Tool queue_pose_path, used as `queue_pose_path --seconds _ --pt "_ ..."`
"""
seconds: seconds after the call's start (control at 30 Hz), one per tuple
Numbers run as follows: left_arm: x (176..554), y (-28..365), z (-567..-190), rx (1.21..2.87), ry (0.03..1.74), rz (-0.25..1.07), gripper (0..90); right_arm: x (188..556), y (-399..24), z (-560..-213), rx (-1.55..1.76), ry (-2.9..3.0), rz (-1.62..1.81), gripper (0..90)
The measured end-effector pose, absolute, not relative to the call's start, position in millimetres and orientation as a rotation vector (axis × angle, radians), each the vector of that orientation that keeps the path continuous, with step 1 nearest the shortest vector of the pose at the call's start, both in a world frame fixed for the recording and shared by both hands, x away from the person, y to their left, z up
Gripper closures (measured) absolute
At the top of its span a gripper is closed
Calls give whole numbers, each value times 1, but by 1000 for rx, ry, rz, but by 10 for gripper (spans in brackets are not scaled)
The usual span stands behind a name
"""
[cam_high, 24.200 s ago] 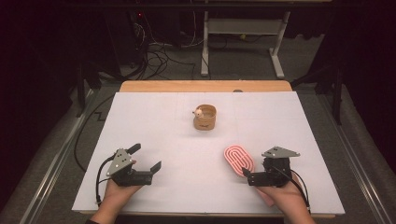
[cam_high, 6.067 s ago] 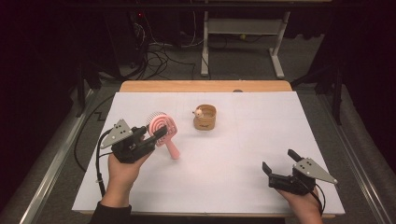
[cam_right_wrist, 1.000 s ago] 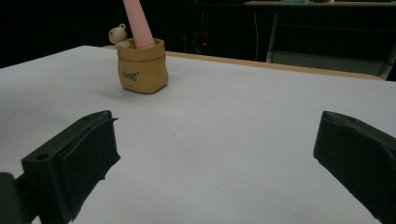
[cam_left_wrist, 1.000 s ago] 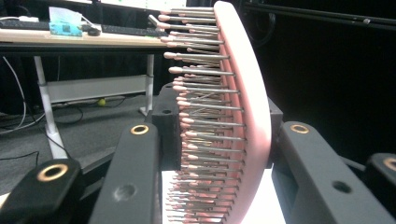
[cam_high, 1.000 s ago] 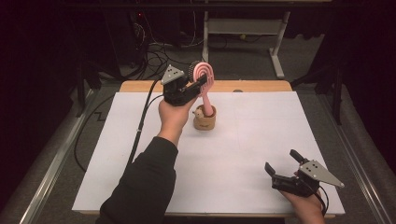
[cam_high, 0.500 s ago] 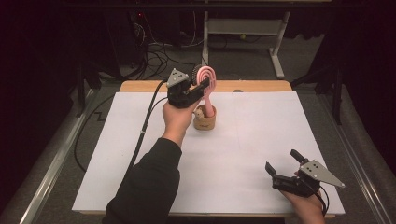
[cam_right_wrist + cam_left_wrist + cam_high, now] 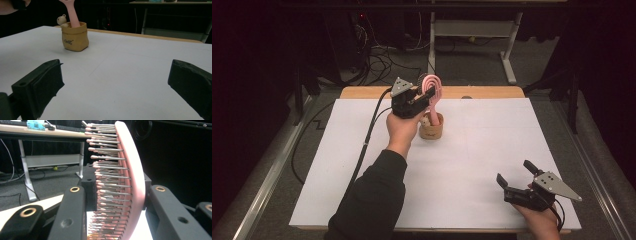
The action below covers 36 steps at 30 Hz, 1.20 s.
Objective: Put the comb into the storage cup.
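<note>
The pink hairbrush (image 7: 432,90) stands nearly upright at the far middle of the table, its handle end already inside the small tan pot (image 7: 431,128) and its bristled head above the rim. In the left gripper view the brush head (image 7: 125,182) sits between my two black jaws, bristles toward one jaw and the smooth back toward the other: the left gripper (image 7: 412,102) is clamped on the head.

Step in hand, as I judge it: seat the handle in the pot and let go.

1. I lower the brush straight along its own axis. Any sideways push is likely to tip the pot, which looks light and stands free on the white table cover (image 7: 472,165).
2. I watch the little bear figure (image 7: 61,19) at the pot's rim, just beside the handle (image 7: 72,15); the handle should slide past it, not onto it.
3. I open the jaws only once the handle rests on the pot's bottom and the brush leans on the rim.
4. I draw the gripper back clear of the bristles, so they do not snag a jaw.

The right gripper (image 7: 517,179) rests at the near right corner, well apart from the pot, fingers spread with nothing between them. I leave it there.
</note>
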<state>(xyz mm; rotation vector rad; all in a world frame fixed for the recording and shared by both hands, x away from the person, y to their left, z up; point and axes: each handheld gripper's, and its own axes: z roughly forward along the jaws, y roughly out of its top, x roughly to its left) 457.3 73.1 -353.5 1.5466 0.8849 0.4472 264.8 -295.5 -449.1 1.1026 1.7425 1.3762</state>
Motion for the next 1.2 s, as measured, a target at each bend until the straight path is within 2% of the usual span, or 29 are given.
queue_pose_path --seconds 1.2 --pt "463 73 -371 1536 923 401 627 266 -295 -450 1109 1743 1378 0"
